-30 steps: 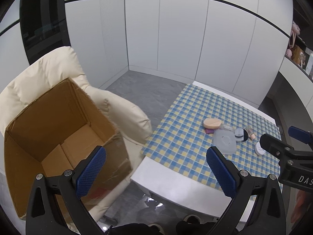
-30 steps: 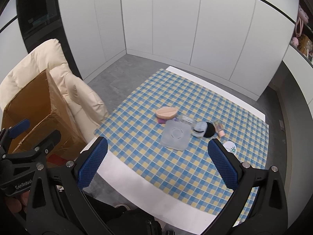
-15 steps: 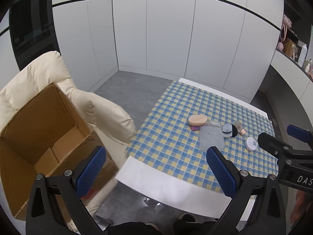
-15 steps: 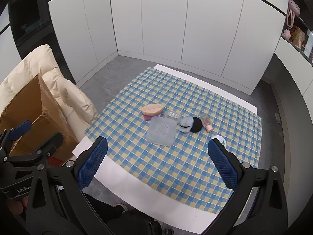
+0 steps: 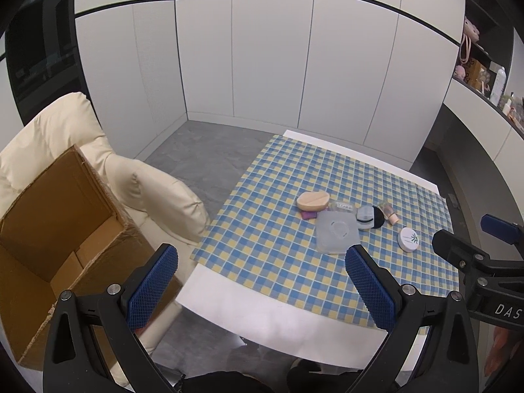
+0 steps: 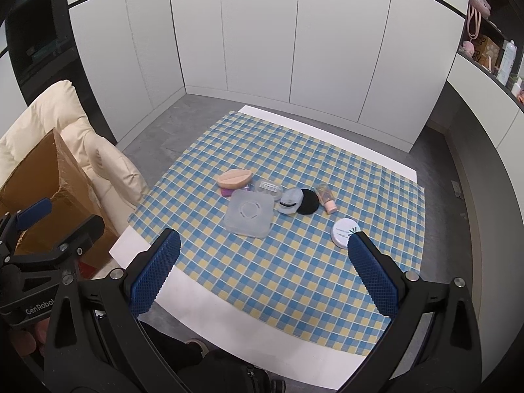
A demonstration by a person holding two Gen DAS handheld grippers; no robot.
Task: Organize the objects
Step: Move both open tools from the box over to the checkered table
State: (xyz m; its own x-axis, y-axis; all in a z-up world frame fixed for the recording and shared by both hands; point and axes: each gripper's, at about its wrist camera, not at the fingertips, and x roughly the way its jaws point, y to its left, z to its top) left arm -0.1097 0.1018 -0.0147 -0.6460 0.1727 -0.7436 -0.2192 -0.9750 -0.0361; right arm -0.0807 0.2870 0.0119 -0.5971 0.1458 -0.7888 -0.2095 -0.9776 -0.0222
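Both grippers have drawn back from the clear plastic case [image 6: 249,213], fingers wide and empty; it looks light, stiff and slick, best pinched by its edges.

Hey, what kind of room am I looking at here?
Probably a room in a home, perhaps a dressing or living area: floor-to-ceiling white cabinet doors, a cream padded armchair holding an open cardboard box, and a table with a blue-and-yellow checked cloth carrying cosmetics such as a round white compact.

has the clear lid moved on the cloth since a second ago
No. The clear lid still lies just below the peach sponge on the cloth; only the cameras shifted.
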